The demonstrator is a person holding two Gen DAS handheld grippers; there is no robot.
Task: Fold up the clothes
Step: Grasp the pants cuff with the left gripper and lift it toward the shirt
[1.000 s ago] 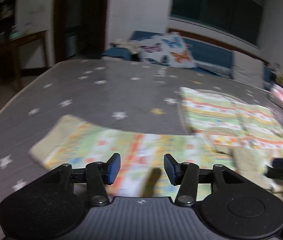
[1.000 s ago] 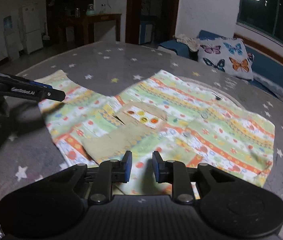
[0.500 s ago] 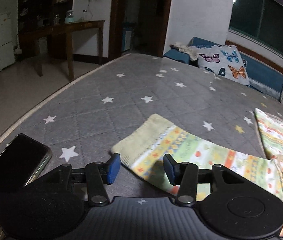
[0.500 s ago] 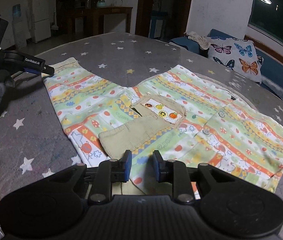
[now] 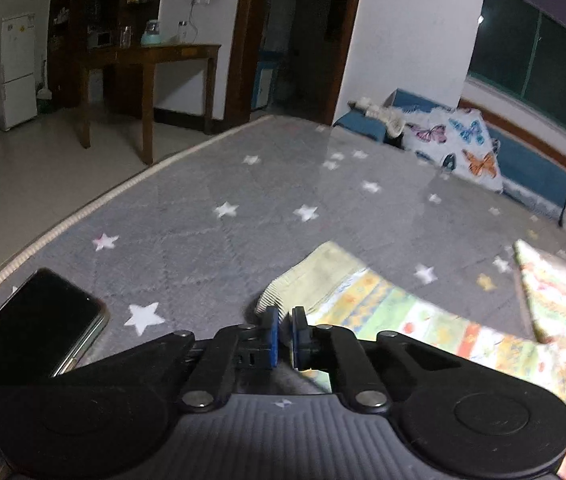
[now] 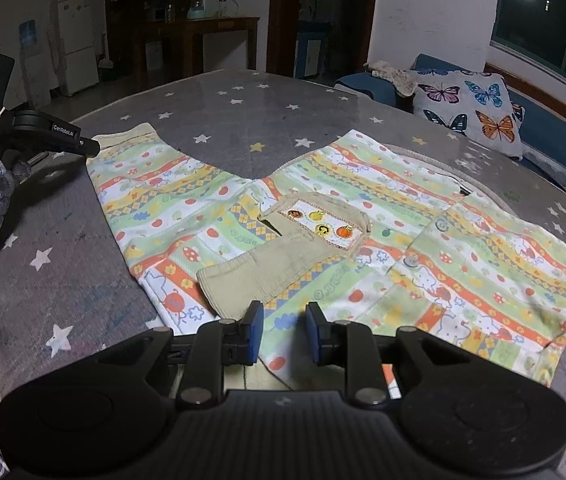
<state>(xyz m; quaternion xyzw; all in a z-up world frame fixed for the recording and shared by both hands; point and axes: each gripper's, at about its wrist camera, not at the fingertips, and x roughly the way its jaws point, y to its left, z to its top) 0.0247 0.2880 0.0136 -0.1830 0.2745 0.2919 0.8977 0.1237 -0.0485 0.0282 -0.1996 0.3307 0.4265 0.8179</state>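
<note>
A: Briefly, what lies nearest each pair of tongs?

B: At the left gripper [image 5: 283, 330], the blue pads stand nearly pressed together, with the ribbed beige cuff [image 5: 279, 300] of one sleeve at or between their tips; whether cloth is truly pinched, the pictures do not settle. At the right gripper [image 6: 281, 330], the pads stand spread apart, hovering over the near edge of the garment and holding nothing.

A: And the garment itself?

B: A child's striped cotton top in green, orange and white print [image 6: 363, 240] lies spread flat on the grey star-patterned mattress [image 6: 243, 120], directly ahead of the right tongs. A beige knitted hood or collar piece [image 6: 283, 264] lies folded over its middle, just beyond the right pads.

A: The governing relation?

B: The sleeve's long axis runs from the left tongs away to their right, toward the body of the top. The left hand is nearer the cuff; the right is nearer the hem and the body.

A: Anything else on the surface?

B: A black smartphone [image 5: 31, 324] lies left of the left tongs, apart from the cloth. Farther off stands a butterfly-print cushion [image 6: 467, 108].

A: Stage?

B: In my judgement, a sleeve fold inward is in hand.
</note>
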